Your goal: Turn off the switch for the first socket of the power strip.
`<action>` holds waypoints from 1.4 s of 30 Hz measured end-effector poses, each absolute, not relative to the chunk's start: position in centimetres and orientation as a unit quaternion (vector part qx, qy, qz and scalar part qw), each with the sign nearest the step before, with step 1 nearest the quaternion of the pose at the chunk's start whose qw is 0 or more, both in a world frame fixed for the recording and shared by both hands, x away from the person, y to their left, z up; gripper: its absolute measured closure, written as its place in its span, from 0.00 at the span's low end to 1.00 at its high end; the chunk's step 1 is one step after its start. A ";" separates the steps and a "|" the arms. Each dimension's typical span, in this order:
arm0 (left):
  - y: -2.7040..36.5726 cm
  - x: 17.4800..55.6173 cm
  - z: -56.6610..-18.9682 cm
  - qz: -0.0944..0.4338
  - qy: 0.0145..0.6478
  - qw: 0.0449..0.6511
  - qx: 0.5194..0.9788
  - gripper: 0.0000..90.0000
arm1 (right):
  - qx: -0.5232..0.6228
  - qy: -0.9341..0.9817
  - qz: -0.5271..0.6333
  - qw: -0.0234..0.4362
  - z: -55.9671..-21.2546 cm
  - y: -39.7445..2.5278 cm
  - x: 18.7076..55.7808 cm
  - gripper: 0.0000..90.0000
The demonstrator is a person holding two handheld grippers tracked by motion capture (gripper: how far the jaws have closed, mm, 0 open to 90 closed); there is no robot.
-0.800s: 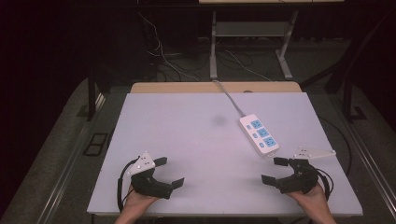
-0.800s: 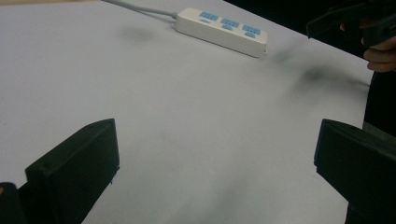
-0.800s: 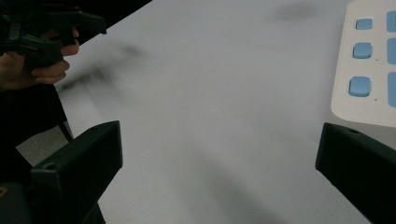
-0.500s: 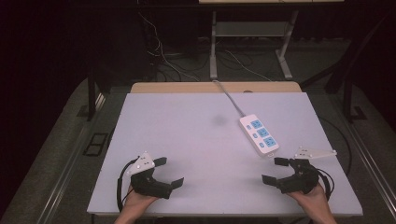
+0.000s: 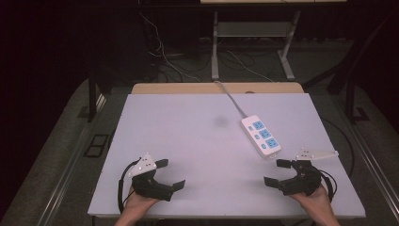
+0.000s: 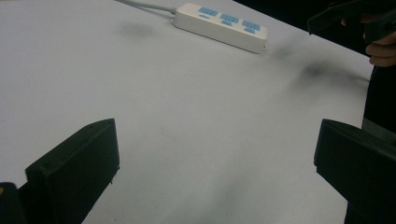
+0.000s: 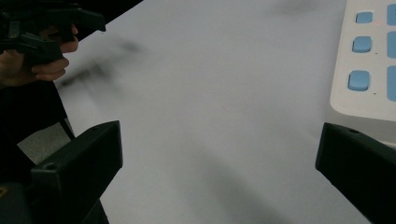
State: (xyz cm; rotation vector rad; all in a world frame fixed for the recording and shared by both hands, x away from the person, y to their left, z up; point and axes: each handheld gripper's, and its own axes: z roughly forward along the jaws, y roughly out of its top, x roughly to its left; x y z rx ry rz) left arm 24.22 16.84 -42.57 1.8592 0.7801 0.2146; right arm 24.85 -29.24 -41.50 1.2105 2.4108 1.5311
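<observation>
High view: we recorded one white power strip (image 5: 261, 135) with three blue socket faces, lying slantwise on the right half of the pale table (image 5: 197, 141), its white cord (image 5: 230, 96) running off over the far edge. It lay just beyond our right gripper (image 5: 278, 173) and well apart from our left gripper (image 5: 170, 174). Both grippers sat near the table's near edge, jaws spread wide, nothing between them. A wooden board (image 5: 188, 88) edged the far side of the table; around it we noted dark floor, loose cables (image 5: 162, 52) and the legs of a metal stand (image 5: 215, 47).

Left gripper view: we logged the strip (image 6: 222, 25) at the far top of the white surface, cord leading off left. Our own jaws stood far apart at the bottom corners, empty. The other hand (image 6: 380, 49) showed at the upper right.

Right gripper view: the strip's near end (image 7: 369, 79), with blue buttons, lay just beyond the jaw on the right-hand side; whether they touched we could not tell. The jaws gaped, holding nothing. The other hand (image 7: 32, 60) sat at upper left.
</observation>
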 end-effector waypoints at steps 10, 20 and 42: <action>16.9 24.2 -42.6 0.090 0.327 0.528 0.779 0.00 | 0.397 0.781 0.482 0.019 -41.1 -29.5 25.0 0.00; 17.0 24.2 -42.6 0.090 0.329 0.528 0.778 0.00 | 0.398 0.787 0.471 0.014 -40.7 -29.6 25.4 0.00; 17.1 24.2 -42.7 0.088 0.330 0.529 0.777 0.00 | 0.388 0.800 0.458 0.013 -38.9 -29.5 27.0 0.00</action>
